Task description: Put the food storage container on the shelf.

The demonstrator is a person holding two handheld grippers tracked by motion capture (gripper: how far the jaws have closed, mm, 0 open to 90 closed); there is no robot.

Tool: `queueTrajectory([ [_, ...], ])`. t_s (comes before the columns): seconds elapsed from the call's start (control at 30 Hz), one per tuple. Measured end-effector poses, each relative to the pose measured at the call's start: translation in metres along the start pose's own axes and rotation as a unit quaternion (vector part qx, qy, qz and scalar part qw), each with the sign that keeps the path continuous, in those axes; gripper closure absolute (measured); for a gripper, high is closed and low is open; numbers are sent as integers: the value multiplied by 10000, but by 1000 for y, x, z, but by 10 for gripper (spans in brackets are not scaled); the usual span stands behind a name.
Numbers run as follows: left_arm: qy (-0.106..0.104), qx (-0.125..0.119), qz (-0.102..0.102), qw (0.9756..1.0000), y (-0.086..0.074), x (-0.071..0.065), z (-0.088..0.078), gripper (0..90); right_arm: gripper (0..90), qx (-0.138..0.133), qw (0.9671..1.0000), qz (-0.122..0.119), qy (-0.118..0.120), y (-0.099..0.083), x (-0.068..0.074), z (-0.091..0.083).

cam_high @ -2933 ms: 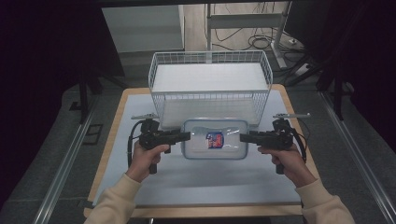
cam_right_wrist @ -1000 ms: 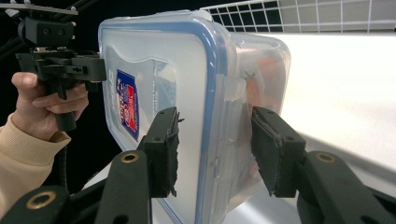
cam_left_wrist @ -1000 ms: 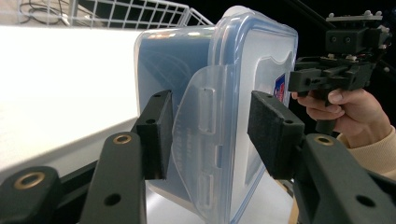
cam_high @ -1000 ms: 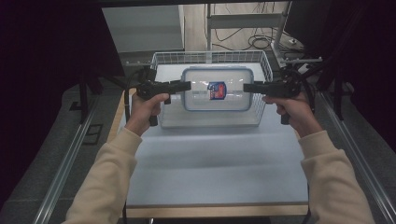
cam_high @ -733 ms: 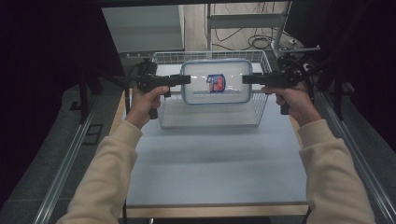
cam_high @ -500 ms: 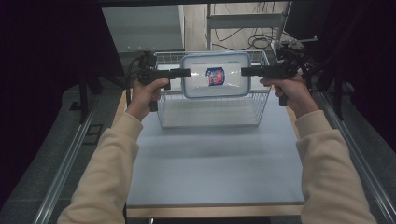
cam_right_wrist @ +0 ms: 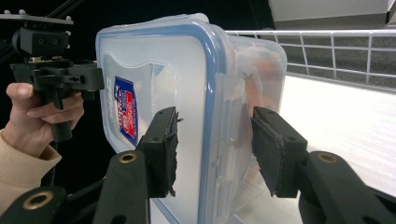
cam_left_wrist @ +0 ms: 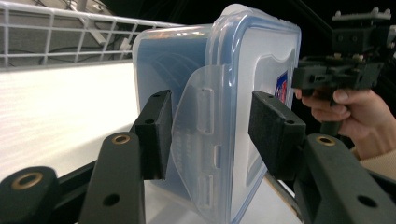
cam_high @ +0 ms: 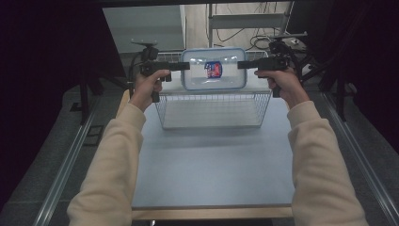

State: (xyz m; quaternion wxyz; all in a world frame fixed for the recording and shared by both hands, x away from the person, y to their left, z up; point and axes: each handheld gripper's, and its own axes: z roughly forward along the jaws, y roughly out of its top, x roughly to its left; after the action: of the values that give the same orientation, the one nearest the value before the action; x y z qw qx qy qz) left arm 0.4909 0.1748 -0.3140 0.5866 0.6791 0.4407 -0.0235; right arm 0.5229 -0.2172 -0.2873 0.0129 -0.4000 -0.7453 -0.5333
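While clamped at opposite short ends by left gripper [cam_high: 181,66] and right gripper [cam_high: 242,64], pads pinching the side clasps, clear plastic food container [cam_high: 214,69] with blue-rimmed lid, held on edge above the far part of the white wire basket [cam_high: 211,109]. Red-and-blue label [cam_high: 213,69] on lid, lettering too small to read.

High view looking forward and down over my table [cam_high: 211,174], basket [cam_high: 214,110] mid-frame, my two gripper views close in from opposite ends, facing each other, both sharing the lidded box [cam_left_wrist: 252,70] and basket rim
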Motion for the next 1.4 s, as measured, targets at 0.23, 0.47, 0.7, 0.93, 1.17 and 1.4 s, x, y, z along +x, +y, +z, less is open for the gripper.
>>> queueTrajectory([
  [0.23, 153, -24, -298, 9994, 6, 3, 7, 494, 504, 52, 9996, 242, -120, 7, -5, 4],
  [0.47, 251, -85, -570, 9980, 9, 10, 15, 489, 494, 51, 9983, 491, -318, 11, -10, 10],
  [0.7, 655, -154, -816, 9944, 10, 24, 26, 476, 515, 82, 9955, 560, -761, 12, -10, 20],
  [0.93, 463, -199, -866, 9950, 10, 26, 28, 443, 493, -6, 9948, 532, -863, 8, -9, 19],
  [1.17, 517, -415, -634, 9958, 11, 14, 14, 359, 417, -214, 9958, 298, -843, 4, 1, 2],
  [1.4, 603, -391, -459, 9964, 2, 2, 2, 335, 371, -281, 9958, 236, -841, -6, 1, -15],
])
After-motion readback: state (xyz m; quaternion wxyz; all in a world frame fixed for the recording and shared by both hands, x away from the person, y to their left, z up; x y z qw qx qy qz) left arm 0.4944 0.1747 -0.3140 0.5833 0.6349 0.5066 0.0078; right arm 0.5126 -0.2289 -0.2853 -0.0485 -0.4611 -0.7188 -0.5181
